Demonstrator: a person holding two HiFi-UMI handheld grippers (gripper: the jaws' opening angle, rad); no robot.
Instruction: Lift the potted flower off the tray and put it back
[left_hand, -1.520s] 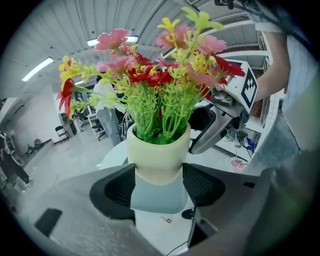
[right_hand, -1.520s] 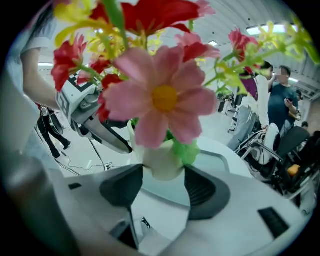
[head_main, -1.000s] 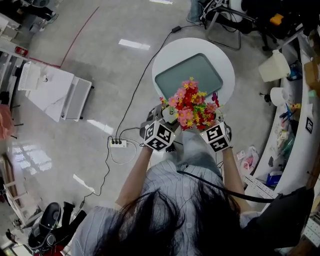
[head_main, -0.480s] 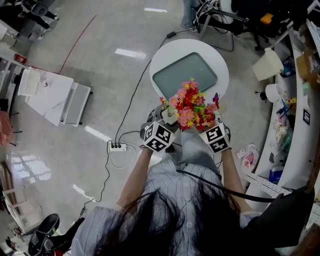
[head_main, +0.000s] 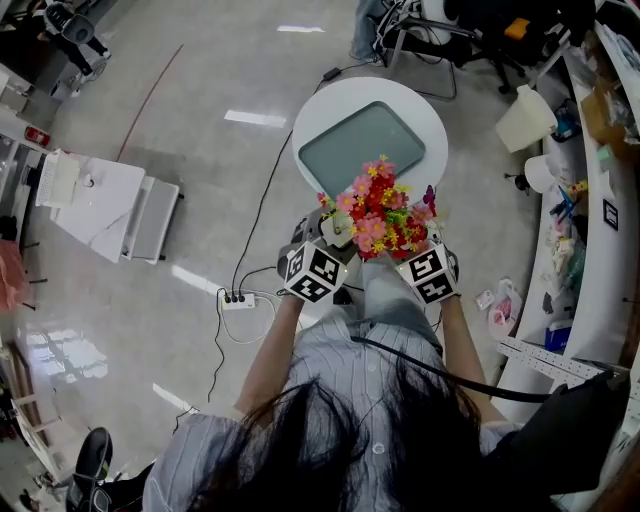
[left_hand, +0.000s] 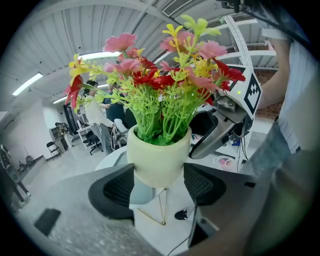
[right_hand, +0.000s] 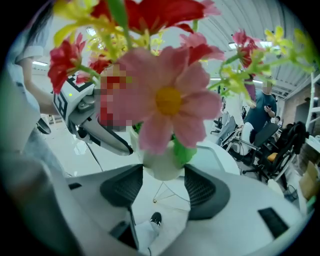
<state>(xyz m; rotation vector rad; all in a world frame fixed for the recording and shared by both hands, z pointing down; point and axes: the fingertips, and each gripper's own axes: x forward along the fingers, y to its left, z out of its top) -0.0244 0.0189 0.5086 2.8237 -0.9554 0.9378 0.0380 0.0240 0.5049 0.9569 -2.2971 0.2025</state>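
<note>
we log the left gripper (left_hand: 160, 184) and the right gripper (right_hand: 163, 186) both clamped on the cream pot of the potted flower (head_main: 382, 215). it hangs in the air, clear of the grey tray (head_main: 340, 150) on the round white surface (head_main: 428, 100).

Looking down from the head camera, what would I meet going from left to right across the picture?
White cabinet → power strip on the floor → left gripper → potted flower, held between both grippers' jaws → right gripper → white counter along the right edge.
</note>
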